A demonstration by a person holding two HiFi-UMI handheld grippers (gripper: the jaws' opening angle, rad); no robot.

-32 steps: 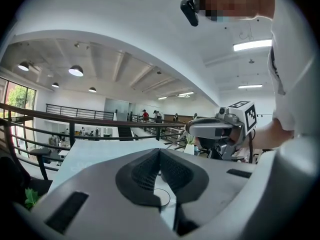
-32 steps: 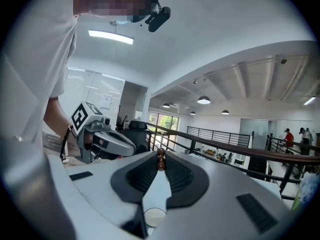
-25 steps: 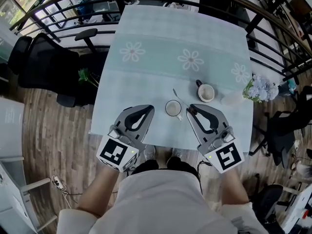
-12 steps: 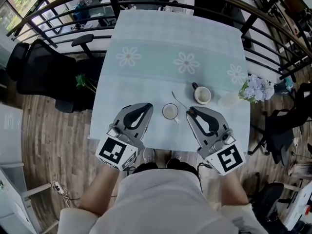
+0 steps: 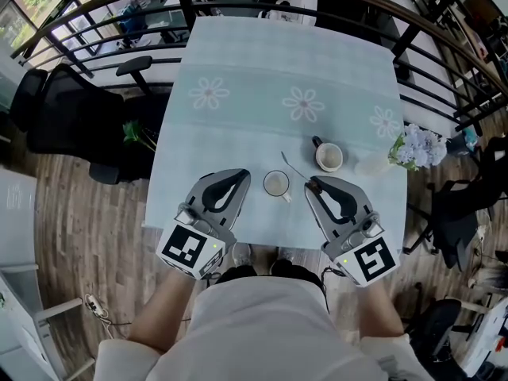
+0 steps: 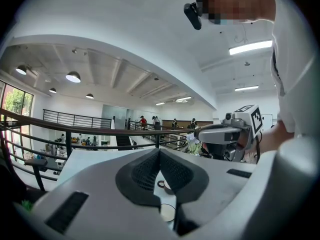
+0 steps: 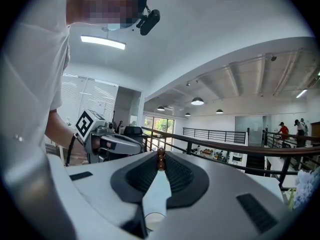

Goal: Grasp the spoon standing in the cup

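A white cup (image 5: 276,183) stands near the table's front edge, between my two grippers. My right gripper (image 5: 310,182) is shut on the near end of a thin spoon (image 5: 293,165), which slants away up and to the left, passing just right of the cup. In the right gripper view the spoon's brown handle end (image 7: 160,160) is pinched between the jaw tips, and the cup (image 7: 154,219) shows below them. My left gripper (image 5: 238,179) sits left of the cup, its tips (image 6: 160,151) together and holding nothing.
A second white mug (image 5: 329,156) with a dark handle stands behind the right gripper. A clear object (image 5: 373,163) and a bunch of pale flowers (image 5: 418,145) sit at the table's right edge. The tablecloth (image 5: 254,62) has daisy prints. Office chairs (image 5: 71,109) stand left of the table.
The whole view has shifted slightly. The right gripper keeps the spoon pinched and now sits a little farther right of the cup. The left gripper holds its place.
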